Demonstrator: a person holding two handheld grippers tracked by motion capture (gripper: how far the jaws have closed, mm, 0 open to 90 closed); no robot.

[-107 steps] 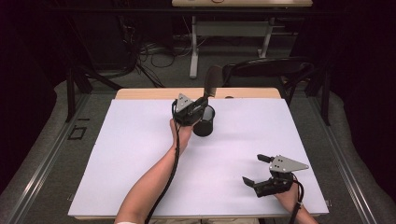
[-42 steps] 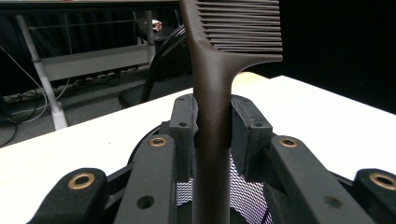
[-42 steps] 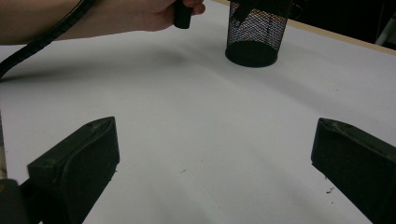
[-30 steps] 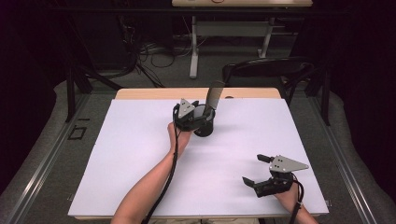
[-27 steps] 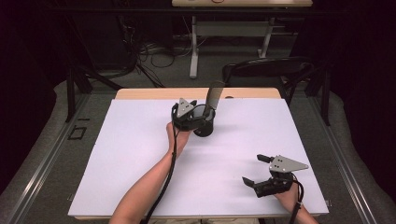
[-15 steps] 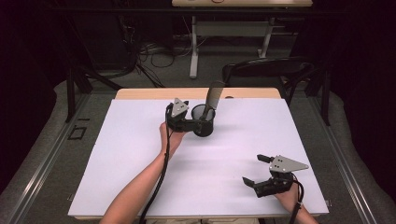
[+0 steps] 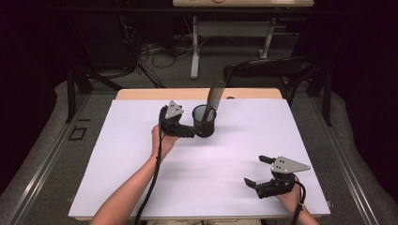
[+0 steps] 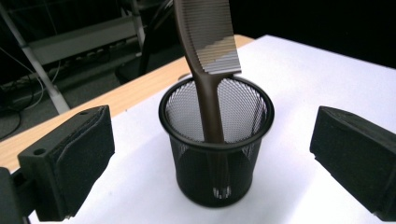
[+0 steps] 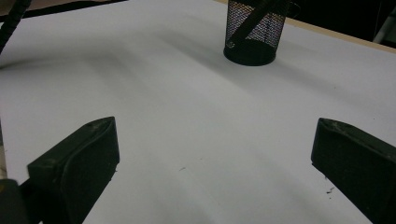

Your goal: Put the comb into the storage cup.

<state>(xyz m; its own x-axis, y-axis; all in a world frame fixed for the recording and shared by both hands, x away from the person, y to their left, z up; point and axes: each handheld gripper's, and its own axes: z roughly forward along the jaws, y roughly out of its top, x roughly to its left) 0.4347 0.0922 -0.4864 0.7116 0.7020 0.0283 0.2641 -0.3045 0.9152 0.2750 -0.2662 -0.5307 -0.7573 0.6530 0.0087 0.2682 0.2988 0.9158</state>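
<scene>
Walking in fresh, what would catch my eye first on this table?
A black mesh cup at the far middle of the white table, with a brown comb leaning out of it. The left gripper sits just beside the cup, jaws wide and just opened, gripping nothing. The right gripper rests open near the front right corner.

A lab recording bay, dark all around my work surface.

From where I sit I see a wooden table [image 7: 141,93] covered by a plain white sheet [image 7: 206,178], lit brightly while the room beyond stays nearly black. Loose cables [image 7: 150,54] lie tangled on the grey carpet [image 7: 169,79] behind it, beside the metal legs of a second desk [image 7: 195,51]. A black chair [image 7: 267,70] stands at the far edge, and dark metal frame posts [image 7: 72,89] flank the table. Black tape marks [image 7: 77,133] sit on the floor to the left.
</scene>
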